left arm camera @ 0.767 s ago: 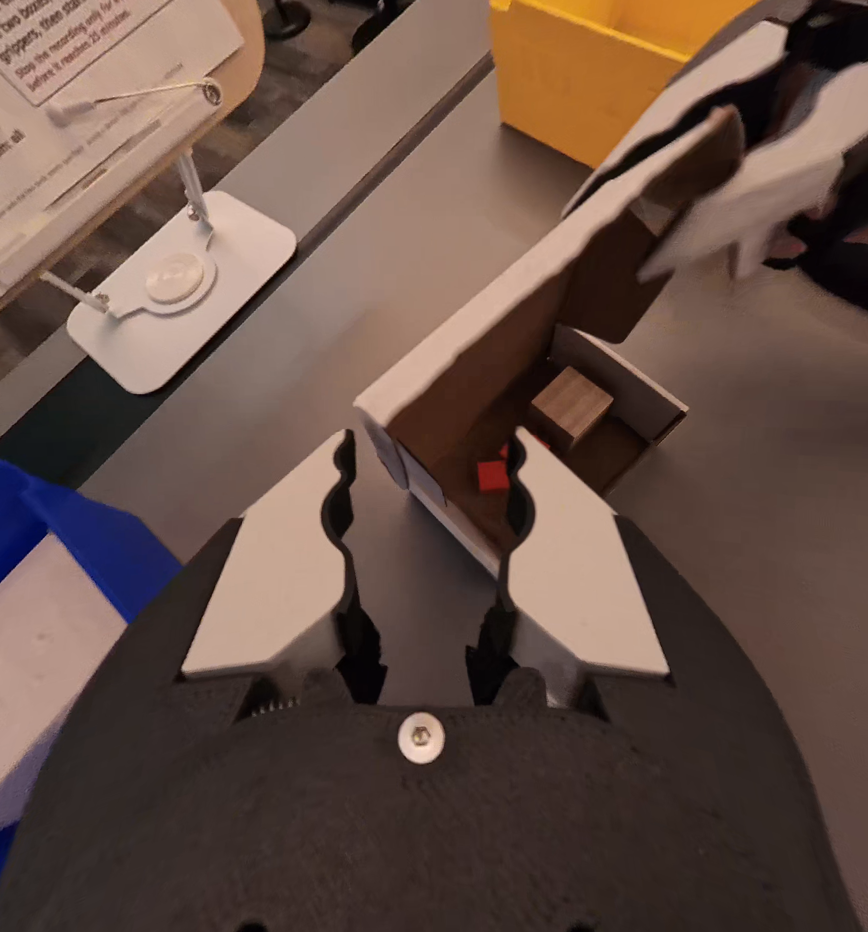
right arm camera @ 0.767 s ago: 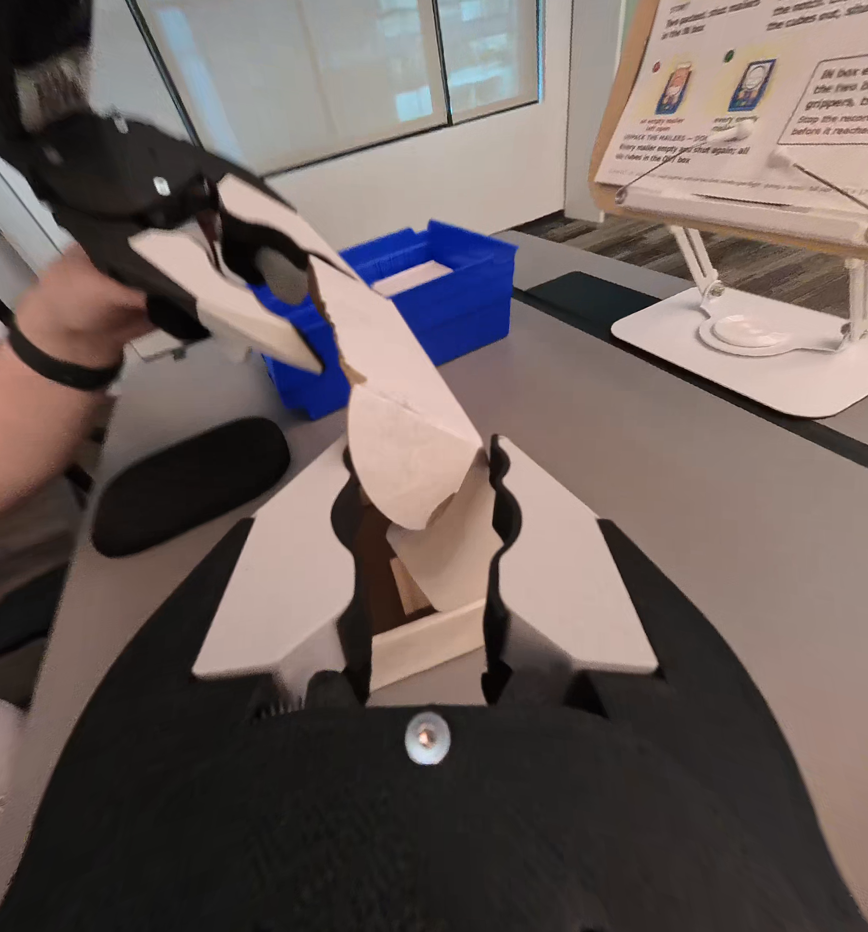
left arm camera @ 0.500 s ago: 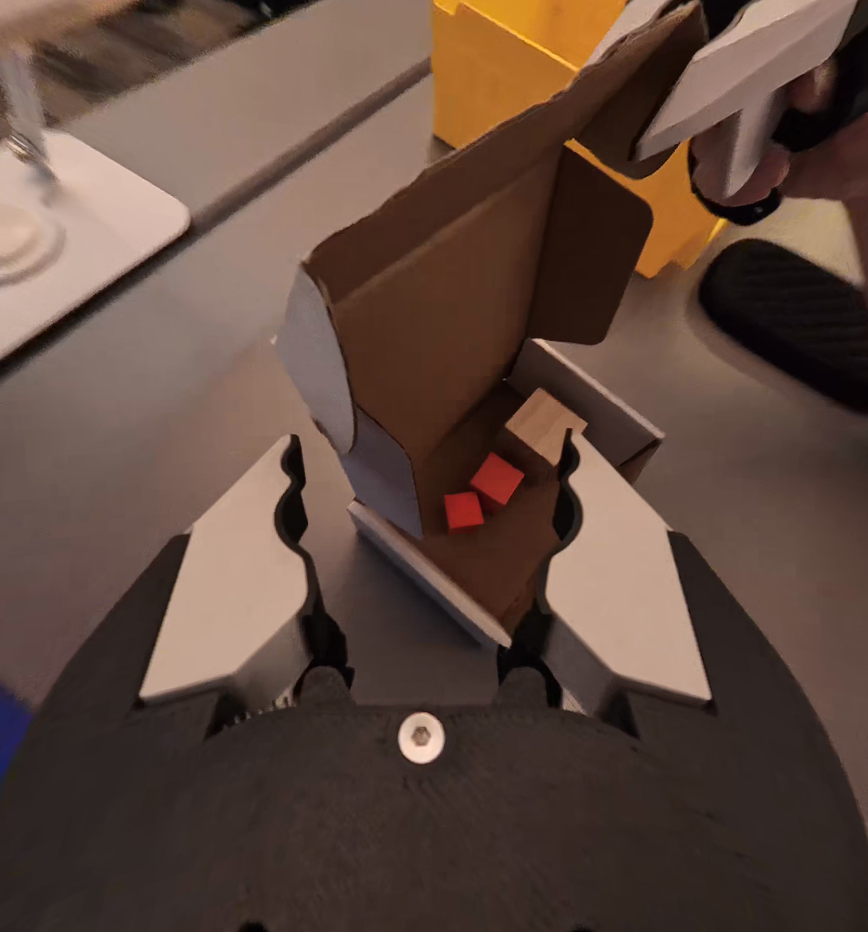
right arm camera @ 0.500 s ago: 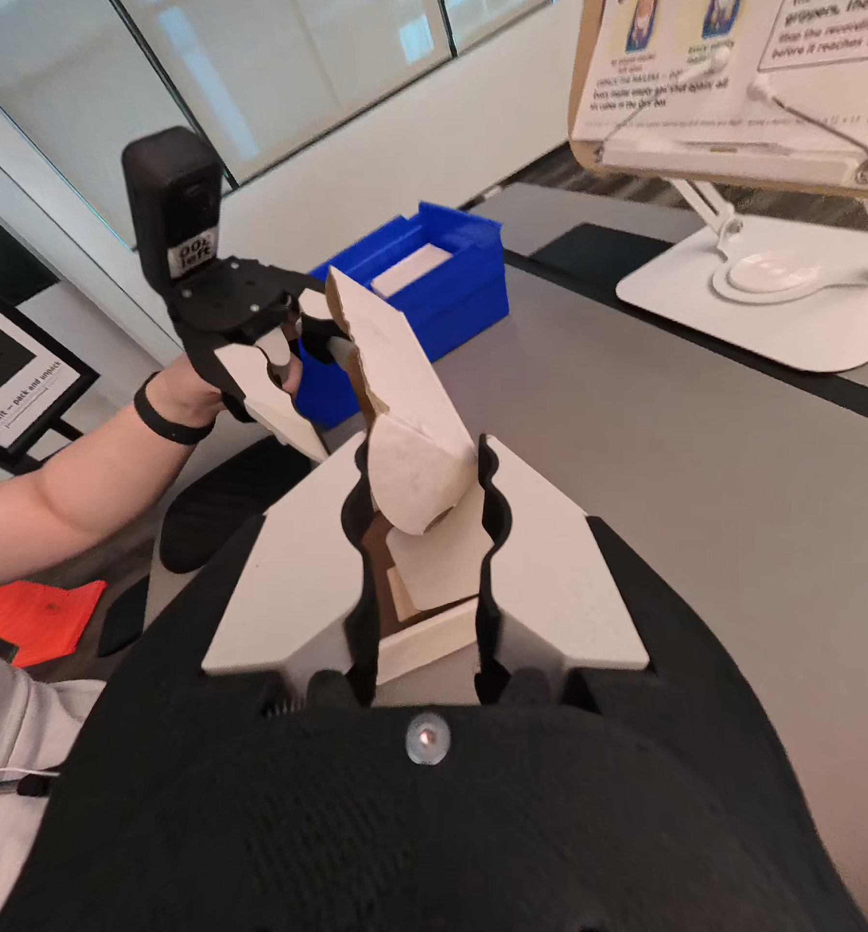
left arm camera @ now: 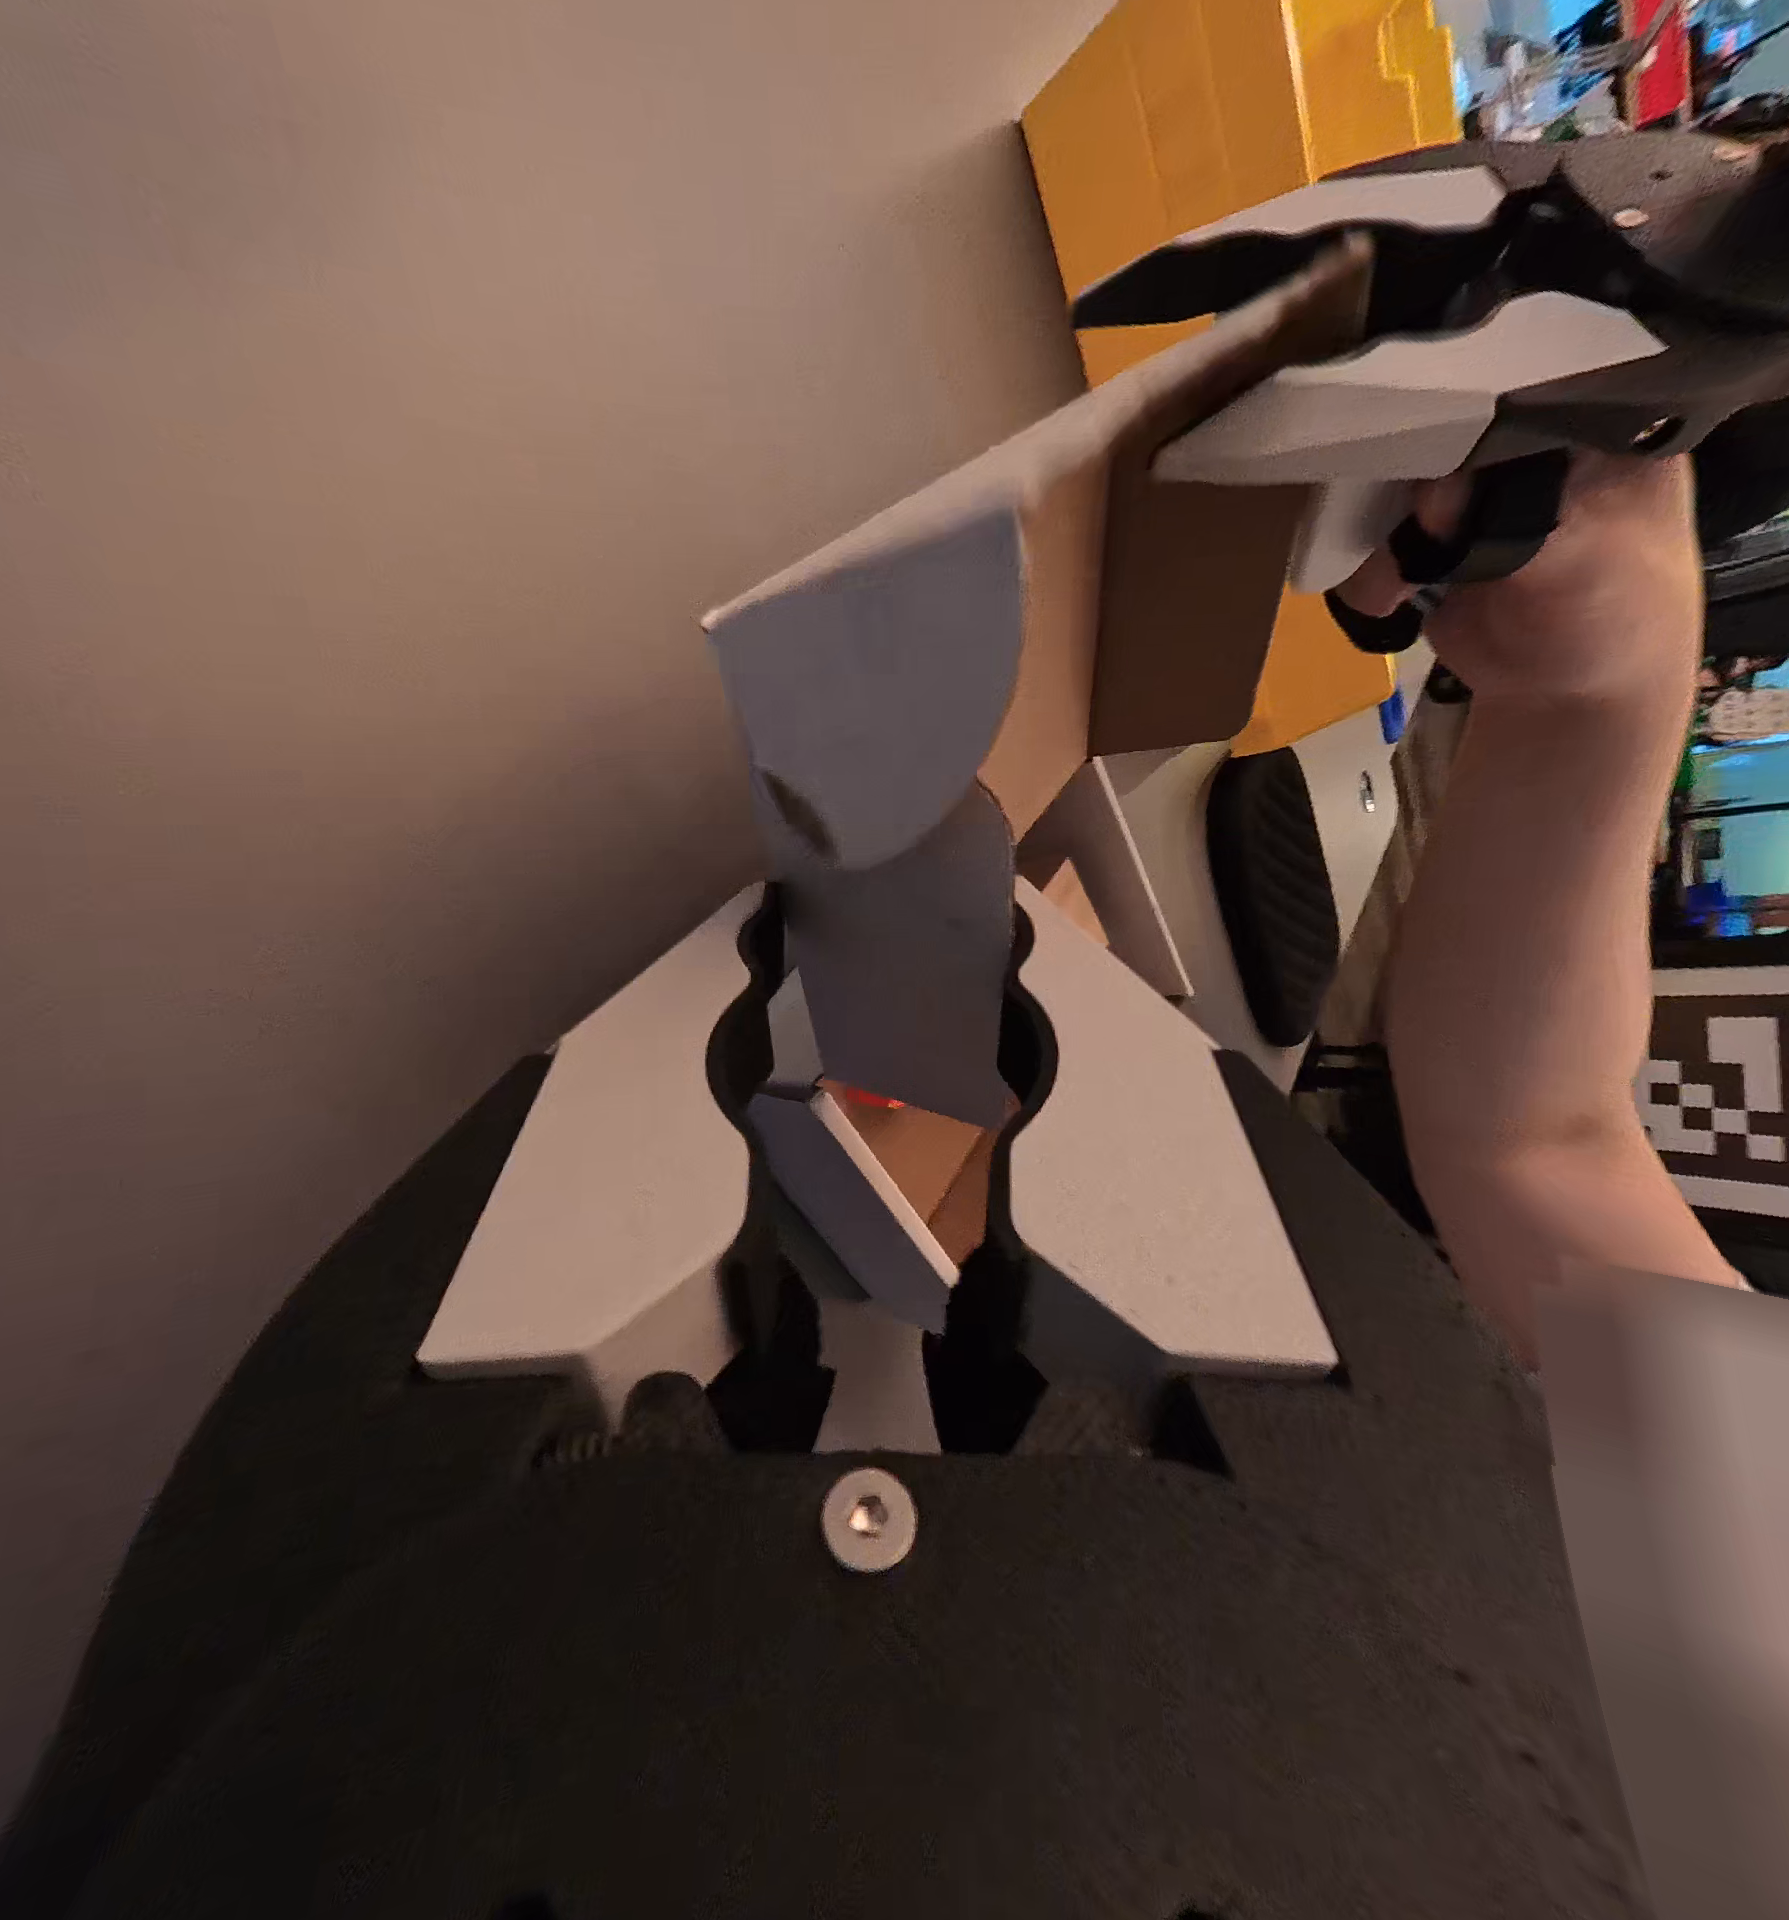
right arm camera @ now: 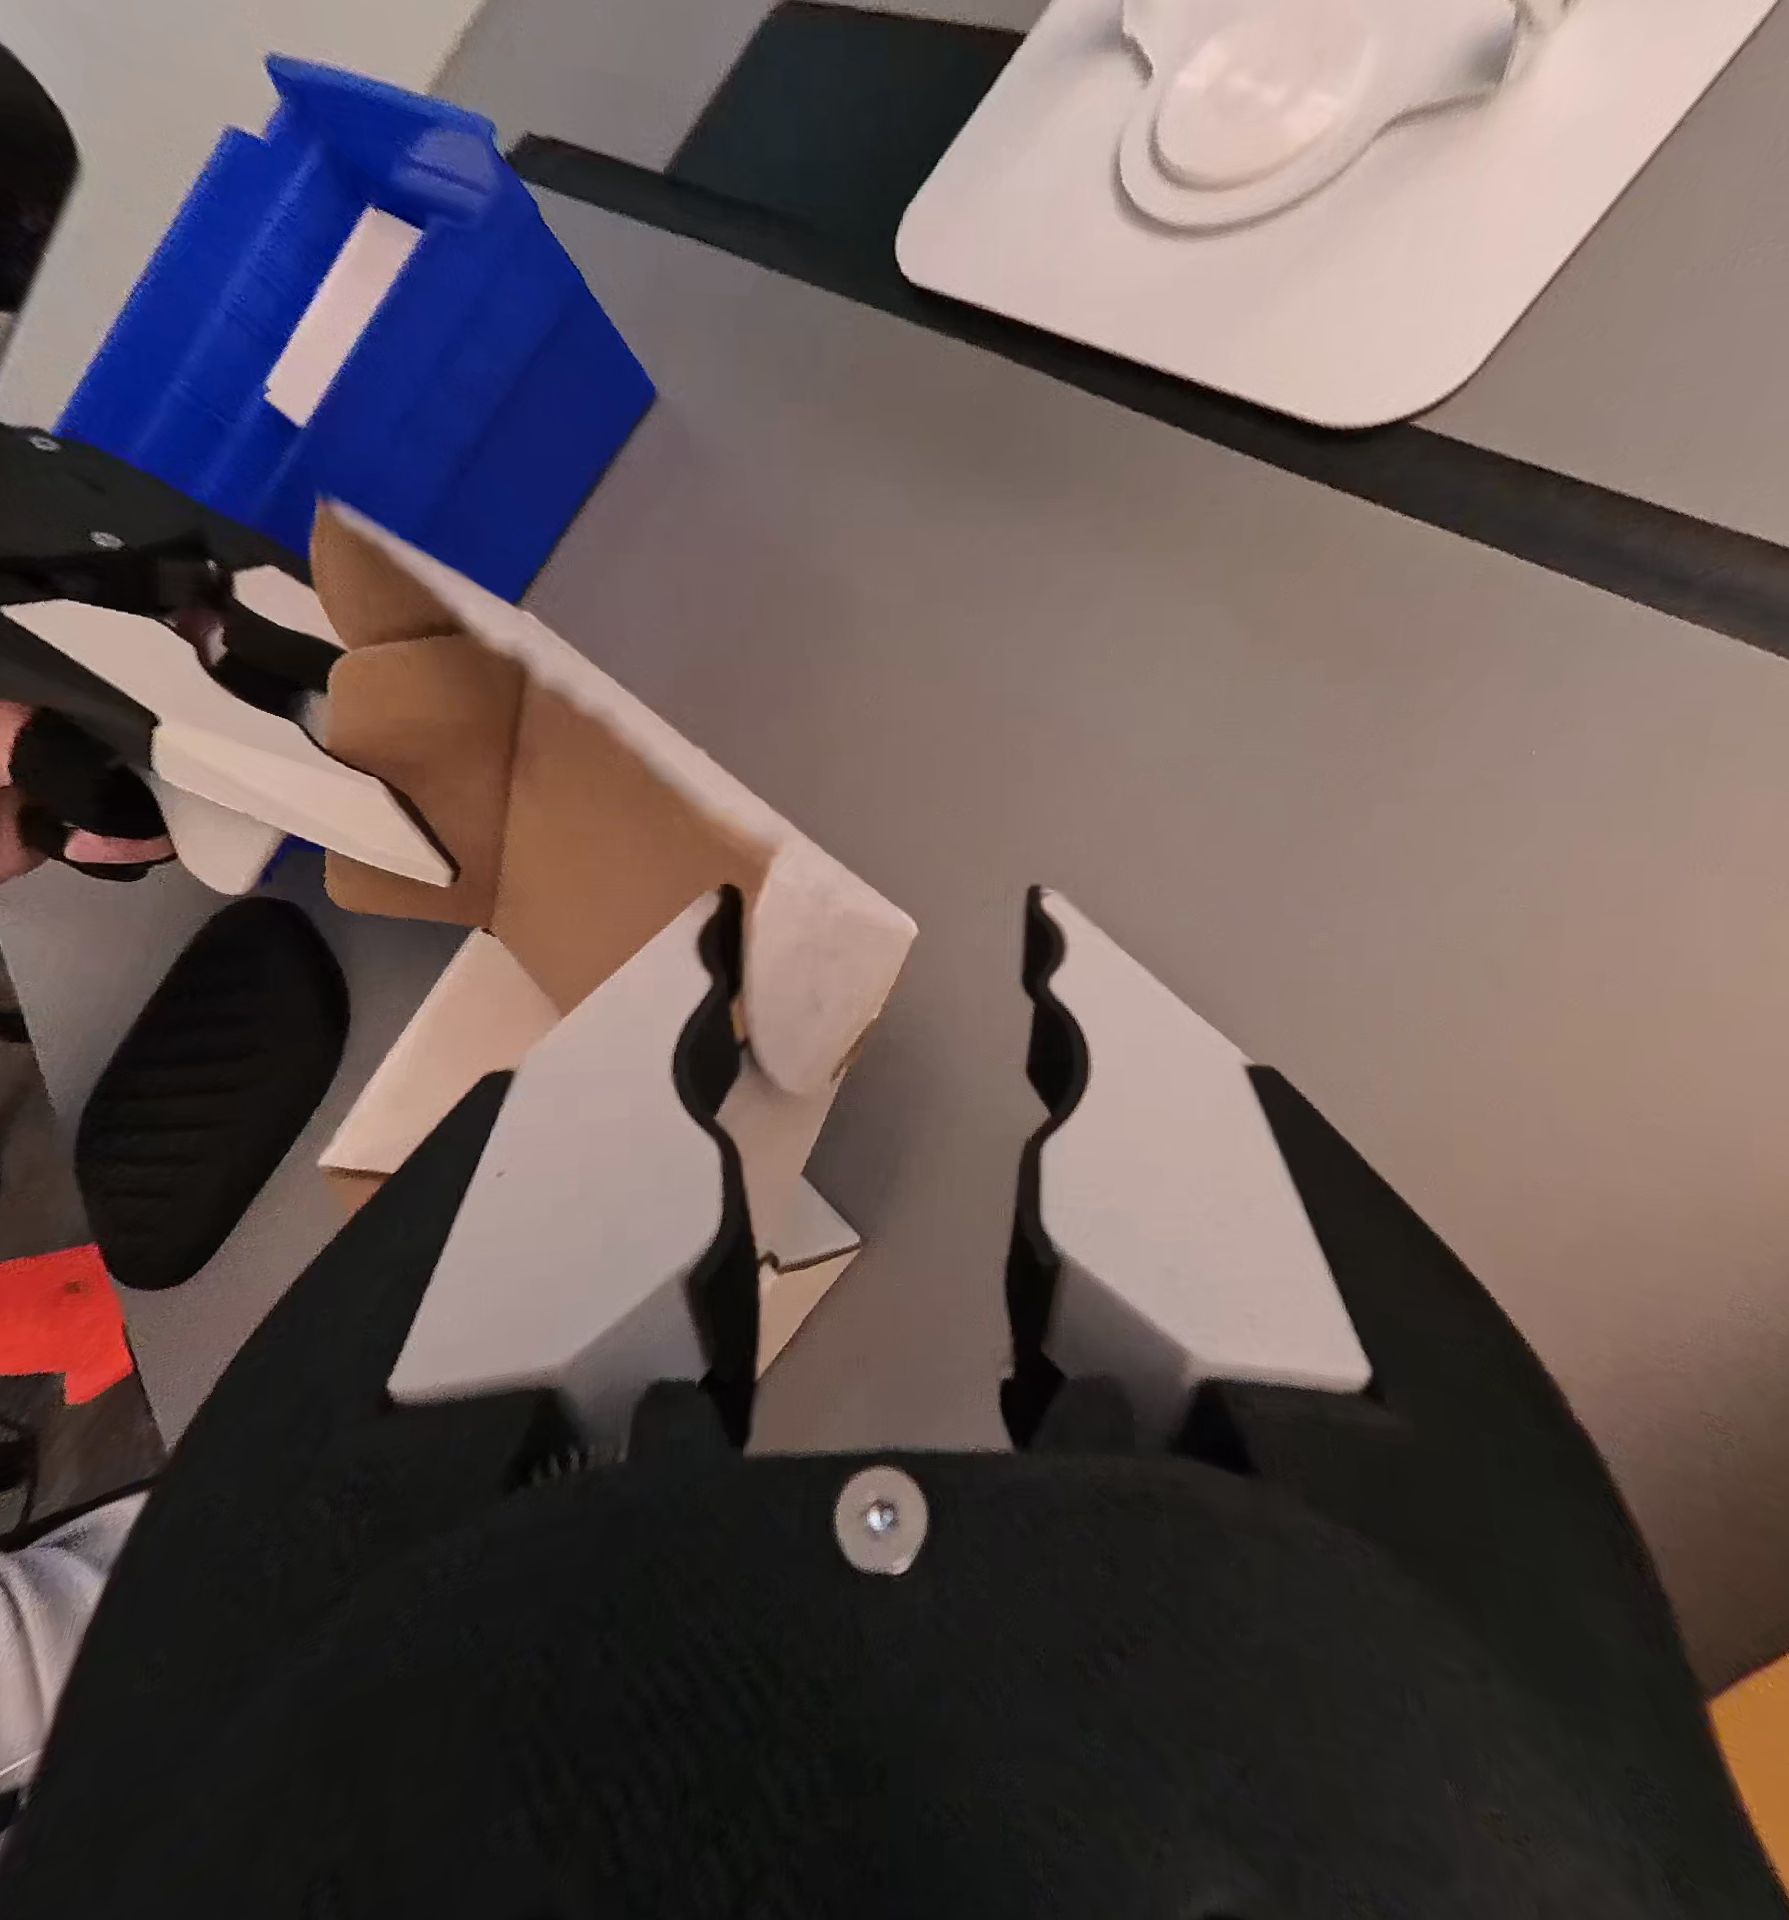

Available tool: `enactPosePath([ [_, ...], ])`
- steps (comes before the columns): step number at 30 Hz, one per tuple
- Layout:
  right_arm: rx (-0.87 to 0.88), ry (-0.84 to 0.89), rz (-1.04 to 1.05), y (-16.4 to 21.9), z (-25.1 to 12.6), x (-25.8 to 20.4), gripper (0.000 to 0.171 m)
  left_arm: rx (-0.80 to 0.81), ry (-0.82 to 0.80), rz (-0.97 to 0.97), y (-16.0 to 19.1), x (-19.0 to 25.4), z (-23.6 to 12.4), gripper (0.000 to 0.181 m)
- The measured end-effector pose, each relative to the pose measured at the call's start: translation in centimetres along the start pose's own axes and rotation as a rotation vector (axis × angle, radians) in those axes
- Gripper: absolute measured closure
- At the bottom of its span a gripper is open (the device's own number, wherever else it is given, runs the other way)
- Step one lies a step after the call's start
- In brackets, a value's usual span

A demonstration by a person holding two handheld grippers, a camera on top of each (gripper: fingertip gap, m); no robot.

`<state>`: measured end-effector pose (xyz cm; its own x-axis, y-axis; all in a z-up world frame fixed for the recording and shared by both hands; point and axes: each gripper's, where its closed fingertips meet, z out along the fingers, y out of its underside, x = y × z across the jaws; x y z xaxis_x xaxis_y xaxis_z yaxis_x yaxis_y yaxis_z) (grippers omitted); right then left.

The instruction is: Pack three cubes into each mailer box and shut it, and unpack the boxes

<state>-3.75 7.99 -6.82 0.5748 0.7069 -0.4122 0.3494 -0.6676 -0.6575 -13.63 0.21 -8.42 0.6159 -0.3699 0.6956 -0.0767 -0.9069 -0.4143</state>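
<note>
The left gripper (left arm camera: 885,1039) fingers clamp the open mailer box (left arm camera: 869,727), while the right gripper (right arm camera: 874,1039) fingers stand apart, box beside its left finger.

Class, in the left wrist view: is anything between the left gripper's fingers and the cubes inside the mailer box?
Yes. A white side flap of the mailer box hangs between the fingers of the left gripper and covers the opening. Only a red sliver, probably a cube, shows behind it.
</note>
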Motion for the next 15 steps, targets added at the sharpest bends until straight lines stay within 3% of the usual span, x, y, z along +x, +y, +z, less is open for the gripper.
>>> enactPosePath([
  [6, 0.093, 0.143, -0.121, -0.7, -3.5, -1.0, 0.09, 0.164, -0.006, 0.077, 0.7, 1.7, -3.5, 0.13],
  [8, 0.191, 0.197, -0.255, -1.8, -6.3, -2.8, 0.106, 0.195, -0.038, 0.172, 2.0, 2.9, -4.4, 0.132],
  [11, 0.356, 0.137, -0.641, -1.0, -9.5, -10.3, 0.13, 0.188, -0.108, 0.348, 5.2, 4.3, -4.8, 0.135],
  [13, 0.223, 0.021, -0.836, 3.5, -7.5, -14.4, 0.147, 0.164, -0.183, 0.456, 7.3, 4.1, -4.5, 0.137],
  [15, 0.01, -0.006, -0.902, 7.6, -3.9, -14.8, 0.171, 0.144, -0.246, 0.536, 8.8, 3.6, -4.0, 0.149],
])
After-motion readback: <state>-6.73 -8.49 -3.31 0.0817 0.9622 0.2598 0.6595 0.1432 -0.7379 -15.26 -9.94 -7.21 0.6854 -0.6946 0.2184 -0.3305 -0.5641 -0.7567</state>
